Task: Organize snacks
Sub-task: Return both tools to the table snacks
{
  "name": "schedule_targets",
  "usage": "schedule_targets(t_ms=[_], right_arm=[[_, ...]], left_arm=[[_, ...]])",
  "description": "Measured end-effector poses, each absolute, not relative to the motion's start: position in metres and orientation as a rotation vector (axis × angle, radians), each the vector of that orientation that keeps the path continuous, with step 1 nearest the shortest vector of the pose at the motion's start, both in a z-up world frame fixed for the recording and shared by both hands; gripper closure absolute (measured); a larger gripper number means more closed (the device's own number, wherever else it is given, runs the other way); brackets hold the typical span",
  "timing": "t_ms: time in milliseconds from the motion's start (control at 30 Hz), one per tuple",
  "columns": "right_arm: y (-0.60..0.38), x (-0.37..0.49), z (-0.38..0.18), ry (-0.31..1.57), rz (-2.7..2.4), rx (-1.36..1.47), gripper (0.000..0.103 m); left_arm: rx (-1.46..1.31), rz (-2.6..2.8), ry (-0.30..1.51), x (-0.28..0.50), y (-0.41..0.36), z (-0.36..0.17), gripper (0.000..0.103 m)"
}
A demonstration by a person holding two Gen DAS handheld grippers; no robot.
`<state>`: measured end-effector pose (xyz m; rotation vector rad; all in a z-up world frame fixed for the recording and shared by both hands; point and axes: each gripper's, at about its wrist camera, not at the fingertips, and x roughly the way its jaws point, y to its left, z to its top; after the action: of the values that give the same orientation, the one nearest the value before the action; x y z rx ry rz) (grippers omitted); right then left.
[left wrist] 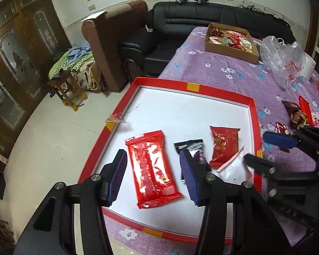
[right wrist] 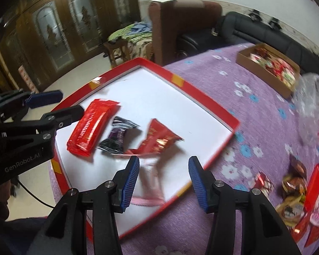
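Both grippers are spread apart, holding nothing. The left gripper (left wrist: 153, 176) hovers over a long red packet (left wrist: 152, 167) lying between its jaws; 4 snacks lie in the red-rimmed tray (left wrist: 223, 92). A pale pink packet (right wrist: 152, 180) lies between the right gripper (right wrist: 163, 180) jaws.

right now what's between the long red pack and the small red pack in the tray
A dark purple packet lies between the long red pack and small red pack, clearest in the left wrist view.
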<state>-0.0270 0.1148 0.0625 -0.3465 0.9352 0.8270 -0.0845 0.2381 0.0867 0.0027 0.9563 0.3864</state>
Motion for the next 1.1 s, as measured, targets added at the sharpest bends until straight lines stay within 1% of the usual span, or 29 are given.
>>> schedule_targets(t_ms=[267,300,333,367,667,867,967,1100], right_arm=[[0.025,0.001,0.063,0.983,0.611,-0.148,0.053],[0.013,0.004,0.063,0.988,0.582,-0.123,0.053],[0.0,0.005,0.063,0.994,0.551,-0.099,0.053],[-0.019,0.007,0.061,0.999,0.507,-0.067,0.053],[-0.151,-0.013,0.048,1.024,0.208,0.143,0.052],[-0.189,-0.033,0.044,1.034,0.114,0.192,0.051],[-0.191,-0.039,0.047,1.037,0.098,0.179,0.046],[-0.187,-0.043,0.046,1.058,0.105,0.182,0.046]], left_arm=[[0.074,0.253,0.982,-0.064,0.191,0.081,0.052],[0.087,0.231,0.983,-0.062,0.183,0.081,0.05],[0.101,0.205,0.984,-0.058,0.174,0.08,0.045],[0.114,0.182,0.983,-0.056,0.165,0.08,0.044],[0.214,-0.013,0.993,-0.034,0.1,0.076,0.044],[0.235,-0.094,1.046,-0.012,0.073,0.062,0.041],[0.252,-0.117,1.062,0.002,0.06,0.054,0.041],[0.272,-0.126,1.074,0.017,0.05,0.047,0.041]])
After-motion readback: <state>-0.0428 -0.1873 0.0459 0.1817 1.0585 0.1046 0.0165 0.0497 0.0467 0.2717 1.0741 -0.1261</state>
